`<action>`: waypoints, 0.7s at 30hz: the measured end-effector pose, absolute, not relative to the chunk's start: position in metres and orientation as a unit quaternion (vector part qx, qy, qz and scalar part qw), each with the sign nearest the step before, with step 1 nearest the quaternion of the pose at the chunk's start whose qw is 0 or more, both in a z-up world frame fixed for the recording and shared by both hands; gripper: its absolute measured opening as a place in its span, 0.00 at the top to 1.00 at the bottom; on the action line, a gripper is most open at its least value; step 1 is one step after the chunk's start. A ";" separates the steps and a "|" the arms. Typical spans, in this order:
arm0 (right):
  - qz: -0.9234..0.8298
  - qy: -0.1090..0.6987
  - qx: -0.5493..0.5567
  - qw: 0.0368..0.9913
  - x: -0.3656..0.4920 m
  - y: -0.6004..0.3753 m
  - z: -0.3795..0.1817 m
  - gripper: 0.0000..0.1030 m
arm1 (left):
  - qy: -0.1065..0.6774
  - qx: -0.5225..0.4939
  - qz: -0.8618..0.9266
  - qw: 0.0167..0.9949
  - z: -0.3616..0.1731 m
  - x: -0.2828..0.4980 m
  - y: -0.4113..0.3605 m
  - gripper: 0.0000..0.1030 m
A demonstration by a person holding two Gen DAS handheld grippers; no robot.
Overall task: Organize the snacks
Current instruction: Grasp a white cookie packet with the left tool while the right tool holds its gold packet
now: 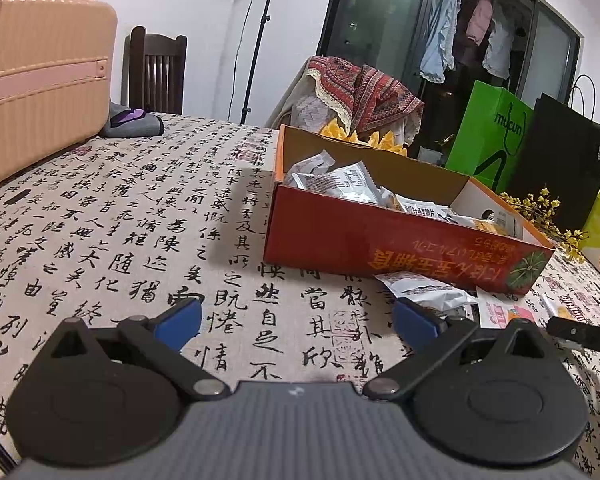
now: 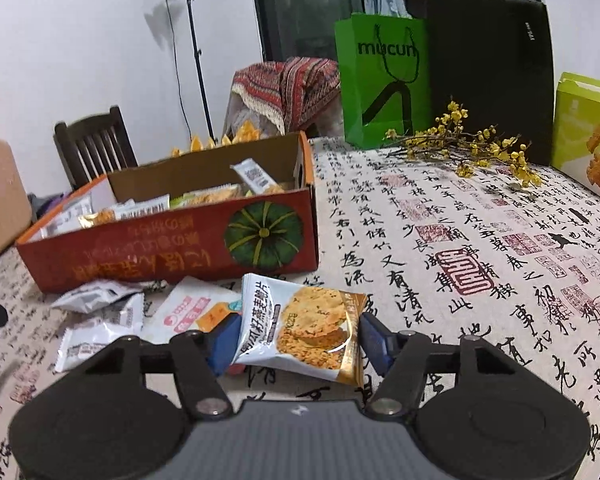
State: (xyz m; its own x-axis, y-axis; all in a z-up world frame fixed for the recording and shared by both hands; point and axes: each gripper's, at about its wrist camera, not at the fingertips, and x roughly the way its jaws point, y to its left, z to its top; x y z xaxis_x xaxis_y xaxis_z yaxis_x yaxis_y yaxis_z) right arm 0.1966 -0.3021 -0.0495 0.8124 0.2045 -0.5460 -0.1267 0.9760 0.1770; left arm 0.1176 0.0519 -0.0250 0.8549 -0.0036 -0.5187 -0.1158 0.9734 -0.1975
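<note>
A red cardboard box [image 1: 380, 240] [image 2: 172, 248] with a pumpkin picture stands open on the calligraphy tablecloth, with several snack packets [image 1: 340, 182] inside. In the right wrist view my right gripper [image 2: 300, 340] is shut on an oat cracker packet [image 2: 312, 320], its blue pads pressing both side edges just in front of the box. Loose white packets [image 2: 100, 320] and a pink-and-white packet [image 2: 192, 308] lie to its left. My left gripper [image 1: 296, 322] stands open over bare cloth, left of the box's near corner, with nothing between its fingers.
A pink suitcase [image 1: 40, 80] sits at the table's far left, with a dark chair [image 1: 156, 72] behind it. A green bag [image 2: 384, 80], a black bag [image 2: 492, 72], yellow flower sprigs [image 2: 472, 148] and a green snack box [image 2: 588, 136] line the far right.
</note>
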 end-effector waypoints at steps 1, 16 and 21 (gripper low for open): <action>0.088 0.291 0.072 0.950 0.196 -0.304 -0.049 0.38 | 0.269 -0.107 0.032 0.957 -0.024 0.118 0.050 0.00; 0.086 0.264 0.130 0.952 0.190 -0.322 -0.048 0.38 | 0.294 -0.057 0.002 0.954 -0.008 0.134 -0.006 0.00; 0.090 0.258 0.148 0.950 0.189 -0.328 -0.049 0.38 | 0.294 -0.033 -0.001 0.955 -0.003 0.145 -0.027 0.00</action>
State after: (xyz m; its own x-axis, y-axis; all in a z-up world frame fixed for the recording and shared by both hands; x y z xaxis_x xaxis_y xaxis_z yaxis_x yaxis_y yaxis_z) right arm 0.1886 -0.3282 -0.0489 0.8503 0.2478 -0.4644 -0.0950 0.9400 0.3277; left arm 0.1454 -0.0272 -0.0033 0.8269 -0.0210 -0.5620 -0.0182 0.9978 -0.0640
